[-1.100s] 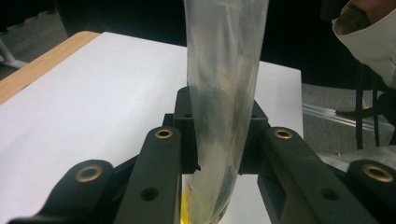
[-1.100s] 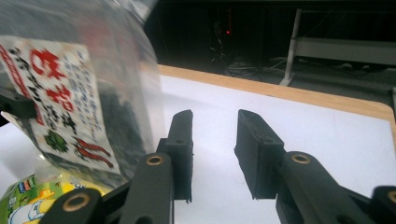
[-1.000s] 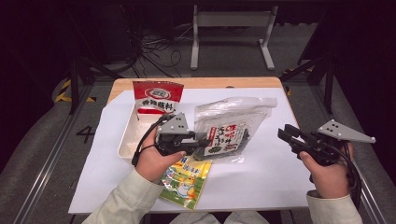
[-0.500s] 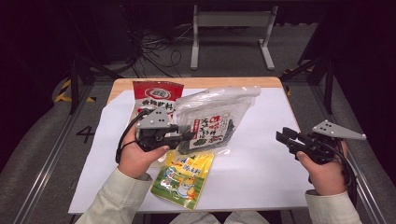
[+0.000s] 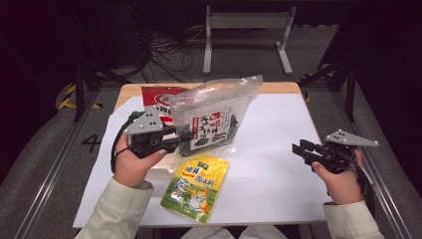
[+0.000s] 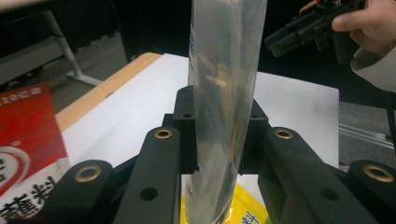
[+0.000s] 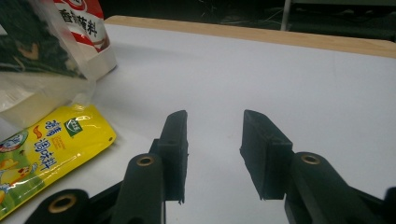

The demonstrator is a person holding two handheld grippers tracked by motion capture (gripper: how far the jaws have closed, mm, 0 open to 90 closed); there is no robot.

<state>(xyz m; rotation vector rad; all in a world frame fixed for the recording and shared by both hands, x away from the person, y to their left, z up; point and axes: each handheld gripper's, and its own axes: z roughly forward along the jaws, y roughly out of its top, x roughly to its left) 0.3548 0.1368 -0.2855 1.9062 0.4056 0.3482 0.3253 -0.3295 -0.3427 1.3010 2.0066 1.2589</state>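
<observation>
My left gripper (image 5: 188, 136) is shut on the lower edge of a clear bag of dark seaweed (image 5: 214, 117) and holds it off the table at the left. In the left gripper view the pads (image 6: 187, 130) pinch the bag (image 6: 224, 56) edge-on, at my left gripper (image 6: 218, 121). A yellow packet (image 5: 196, 186) lies flat just in front of it. At the table's right side my right gripper (image 5: 298, 149) hovers open, pointing left; in its own view the right gripper (image 7: 212, 121) has nothing but white table between its jaws.
A red and white packet (image 5: 157, 97) stands behind the left hand, over a white tray (image 5: 161, 170). The white sheet (image 5: 268, 129) covers the wooden table (image 5: 278, 87). Frame legs and cables sit on the floor behind.
The left gripper has carried the seaweed bag leftward and a little up, uncovering the yellow packet. The right hand has sunk slightly toward the table.
</observation>
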